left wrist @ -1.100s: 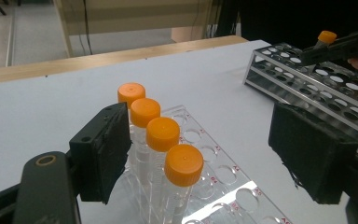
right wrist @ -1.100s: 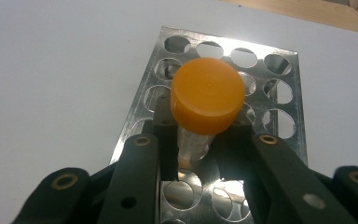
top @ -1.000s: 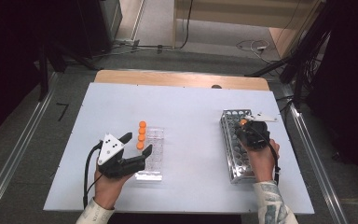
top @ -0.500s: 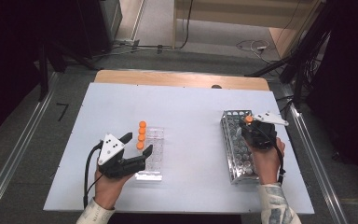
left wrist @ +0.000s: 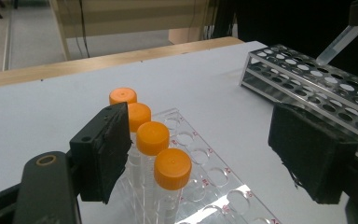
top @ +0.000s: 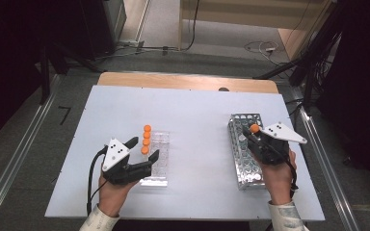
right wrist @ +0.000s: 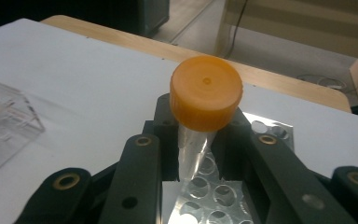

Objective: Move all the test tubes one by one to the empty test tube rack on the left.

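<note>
My right hand-held gripper is clamped on an orange-capped tube, held above the metal rack. My left hand-held gripper is open, straddling the clear rack on the surface.

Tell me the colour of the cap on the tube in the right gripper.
Orange cap, best seen in the right gripper view.

My left gripper sits low on the desk's near left, forearm entering from below, fingers spread wide with nothing pressed. My right gripper is raised at the right, fingers clamped shut.
</note>
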Demonstrator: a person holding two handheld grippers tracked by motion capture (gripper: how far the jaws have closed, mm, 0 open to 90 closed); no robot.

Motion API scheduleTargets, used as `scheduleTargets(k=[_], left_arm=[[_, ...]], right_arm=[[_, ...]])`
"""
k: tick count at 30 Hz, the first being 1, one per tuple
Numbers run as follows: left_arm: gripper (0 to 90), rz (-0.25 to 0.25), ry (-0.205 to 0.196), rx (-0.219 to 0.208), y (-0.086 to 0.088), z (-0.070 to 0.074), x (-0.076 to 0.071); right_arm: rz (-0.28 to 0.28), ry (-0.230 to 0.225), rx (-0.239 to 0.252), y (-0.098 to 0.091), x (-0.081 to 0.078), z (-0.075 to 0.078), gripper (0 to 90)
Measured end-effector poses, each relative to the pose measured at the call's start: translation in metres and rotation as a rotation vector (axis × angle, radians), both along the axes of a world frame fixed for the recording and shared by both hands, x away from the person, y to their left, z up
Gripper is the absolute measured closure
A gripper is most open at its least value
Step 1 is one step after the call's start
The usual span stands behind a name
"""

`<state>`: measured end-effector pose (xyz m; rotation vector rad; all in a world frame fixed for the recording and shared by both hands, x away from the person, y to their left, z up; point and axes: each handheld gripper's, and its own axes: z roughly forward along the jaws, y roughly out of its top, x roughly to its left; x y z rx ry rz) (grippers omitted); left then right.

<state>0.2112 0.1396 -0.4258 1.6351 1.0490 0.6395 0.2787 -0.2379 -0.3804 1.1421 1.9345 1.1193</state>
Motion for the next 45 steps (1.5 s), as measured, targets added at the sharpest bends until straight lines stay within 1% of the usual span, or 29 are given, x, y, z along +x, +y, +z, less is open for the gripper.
scheduleTargets(k=[1, 4, 6, 8, 10, 14, 15, 20, 22, 25, 27, 29, 33, 36, 38, 40, 45], left_arm=[[21.1, 0.000, -0.001, 0.000, 0.000, 0.000, 0.000], [21.2, -0.004, -0.002, 0.001, -0.001, 0.001, -0.001], [21.2, -0.005, -0.005, -0.001, -0.001, 0.002, -0.001], [21.2, -0.008, -0.008, 0.004, -0.002, 0.002, -0.002], [21.2, -0.012, -0.011, 0.001, -0.003, 0.003, -0.003], [21.2, -0.027, -0.014, 0.004, -0.007, 0.004, -0.005], [21.3, -0.033, -0.014, 0.005, -0.008, 0.005, -0.005], [22.0, -0.061, -0.017, 0.010, -0.016, 0.006, -0.008], [22.2, -0.075, -0.020, 0.012, -0.020, 0.007, -0.009], [22.8, -0.090, -0.019, 0.012, -0.026, 0.007, -0.010], [23.4, -0.103, -0.017, 0.007, -0.030, 0.007, -0.009], [24.3, -0.119, -0.016, 0.012, -0.035, 0.007, -0.009], [28.5, -0.160, -0.008, 0.015, -0.047, 0.006, -0.008], [32.4, -0.199, -0.014, 0.006, -0.057, 0.009, -0.007], [33.6, -0.210, -0.021, -0.004, -0.063, 0.013, -0.006], [36.7, -0.232, -0.024, -0.021, -0.067, 0.015, -0.005], [42.7, -0.260, -0.014, -0.015, -0.076, 0.012, -0.001]], right_arm=[[0.011, 0.001, 0.007, 0.001, -0.002, -0.001, 71.5], [0.042, 0.011, -0.002, 0.009, -0.006, -0.003, 71.5], [0.069, 0.015, 0.005, 0.014, -0.009, -0.005, 71.5], [0.098, 0.026, 0.004, 0.022, -0.012, -0.008, 71.5], [0.121, 0.026, -0.001, 0.028, -0.014, -0.011, 71.5], [0.185, 0.047, 0.000, 0.044, -0.019, -0.018, 71.5], [0.203, 0.050, -0.005, 0.050, -0.020, -0.020, 71.5], [0.254, 0.071, -0.030, 0.070, -0.025, -0.030, 71.5], [0.280, 0.067, -0.040, 0.078, -0.026, -0.034, 71.5], [0.300, 0.074, -0.046, 0.086, -0.026, -0.039, 71.5], [0.313, 0.091, -0.043, 0.092, -0.026, -0.043, 71.5], [0.329, 0.091, -0.046, 0.097, -0.027, -0.048, 71.5], [0.353, 0.091, -0.055, 0.106, -0.030, -0.051, 71.5], [0.372, 0.093, -0.064, 0.112, -0.032, -0.053, 71.5], [0.383, 0.100, -0.071, 0.115, -0.034, -0.054, 71.5], [0.390, 0.104, -0.072, 0.118, -0.034, -0.055, 71.5], [0.411, 0.107, -0.064, 0.120, -0.037, -0.055, 71.5]])
